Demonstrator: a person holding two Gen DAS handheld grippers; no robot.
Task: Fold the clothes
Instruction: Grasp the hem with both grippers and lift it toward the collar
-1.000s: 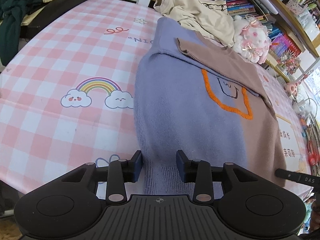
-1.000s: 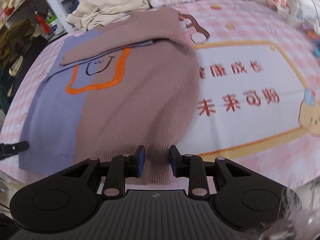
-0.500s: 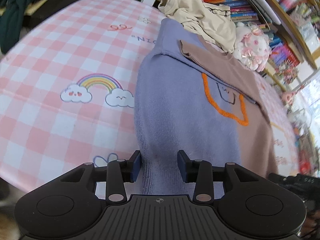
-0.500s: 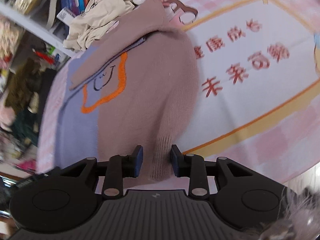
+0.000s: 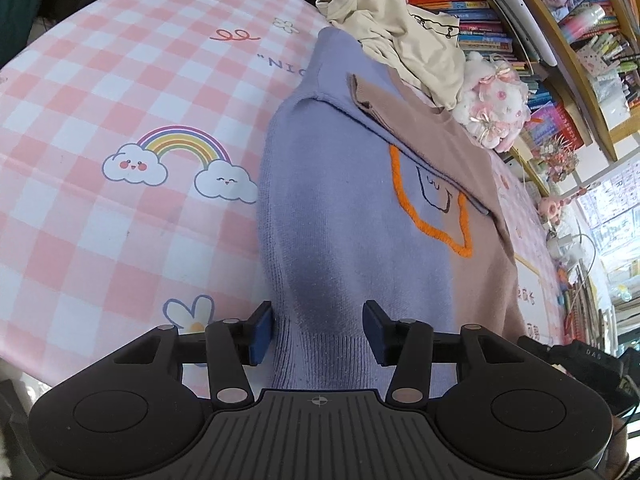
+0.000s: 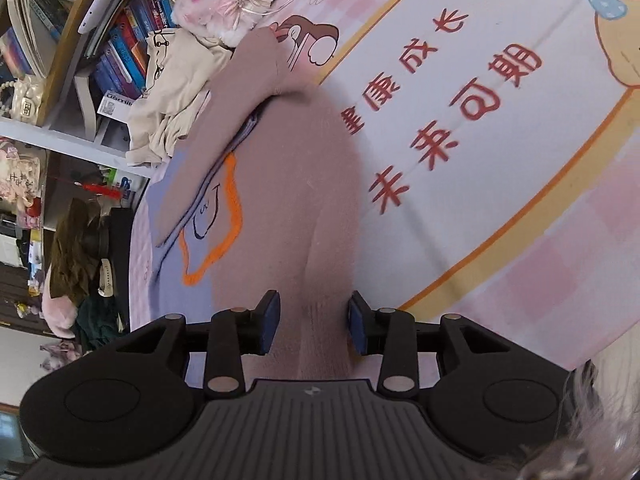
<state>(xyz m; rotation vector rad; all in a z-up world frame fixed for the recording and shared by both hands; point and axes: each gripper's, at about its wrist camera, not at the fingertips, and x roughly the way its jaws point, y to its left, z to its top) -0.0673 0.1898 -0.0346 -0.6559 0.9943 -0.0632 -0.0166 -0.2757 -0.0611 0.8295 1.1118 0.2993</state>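
- Knit sweater [image 5: 360, 216], half lavender and half mauve-brown, lies flat along the middle of the table [image 5: 100, 128], collar toward the far edge by the bookshelf [image 5: 520, 12], ribbed hem at the near edge.
- Sleeves look already folded in: a mauve sleeve lies diagonally across the chest over the orange stitched outline [image 5: 432, 216]. Judged left to do: the hem-to-collar fold, then the cream garment [image 5: 404, 40] crumpled at the far edge, touching the collar.
- Left gripper [image 5: 318, 330] sits at the lavender hem corner; jaws have just been opening, now spread with the ribbed hem between them, pads not pressing.
- Right gripper [image 6: 314, 326] is at the mauve hem corner [image 6: 316, 344]; jaws have also just been opening, cloth between them, right pad clear of it, no pinch.
- Sweater: fuzzy, soft, thick knit, ribbed band at hem; likely limp and droops when lifted.
- Table cover: smooth printed sheet, pink-white check with rainbow [image 5: 176, 148], glossy creases; red characters on a white panel [image 6: 452, 116] on the right side.
- Plush toy [image 5: 492, 108], fluffy pink-white, sits at the far edge beside the cream garment.
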